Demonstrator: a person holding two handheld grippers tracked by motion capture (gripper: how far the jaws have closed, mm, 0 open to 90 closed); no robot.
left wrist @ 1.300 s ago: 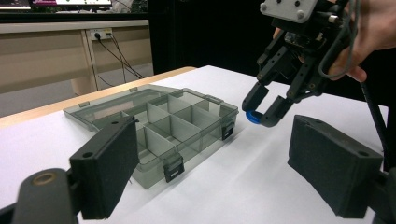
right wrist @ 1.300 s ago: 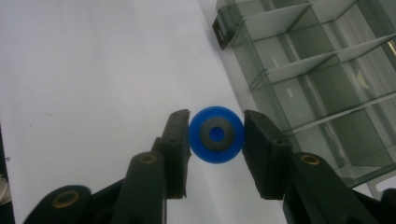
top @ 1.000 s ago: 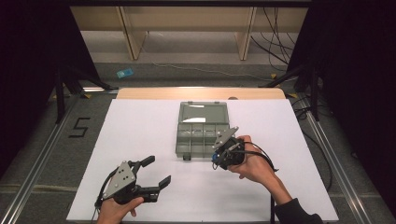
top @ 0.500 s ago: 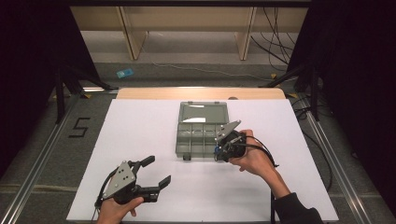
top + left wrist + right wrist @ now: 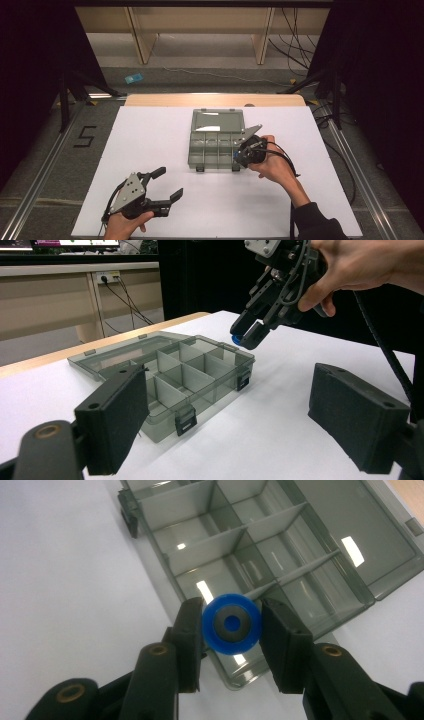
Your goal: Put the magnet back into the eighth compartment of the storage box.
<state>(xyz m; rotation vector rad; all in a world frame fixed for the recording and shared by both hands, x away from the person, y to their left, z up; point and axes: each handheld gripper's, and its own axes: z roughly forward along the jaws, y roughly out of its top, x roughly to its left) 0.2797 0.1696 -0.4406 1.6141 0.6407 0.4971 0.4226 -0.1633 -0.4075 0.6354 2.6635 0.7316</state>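
Observation:
A grey see-through compartment box (image 5: pixel 216 145) lies open on the white table, its lid (image 5: pixel 217 121) folded flat behind it. My right gripper (image 5: pixel 239 155) hangs over the box's front right corner, shut on a small blue ring (image 5: pixel 231 623) with a dark centre; the blue ring (image 5: pixel 235 340) also peeks out between the jaws in the left gripper view. The box's compartments (image 5: pixel 235 550) look bare. My left gripper (image 5: pixel 167 186) rests low near the table's front left, open, nothing between its pads (image 5: pixel 112 420).
The white table top (image 5: pixel 150 135) spreads wide around the box. A wooden strip (image 5: pixel 215 100) runs along its far edge. Metal rails (image 5: pixel 45 165) flank both sides, and cables (image 5: pixel 295 55) lie on the floor at the back right.
My right gripper has moved away from the front of the table and risen over the box's front right corner, carrying the blue ring. The left gripper has stayed put.

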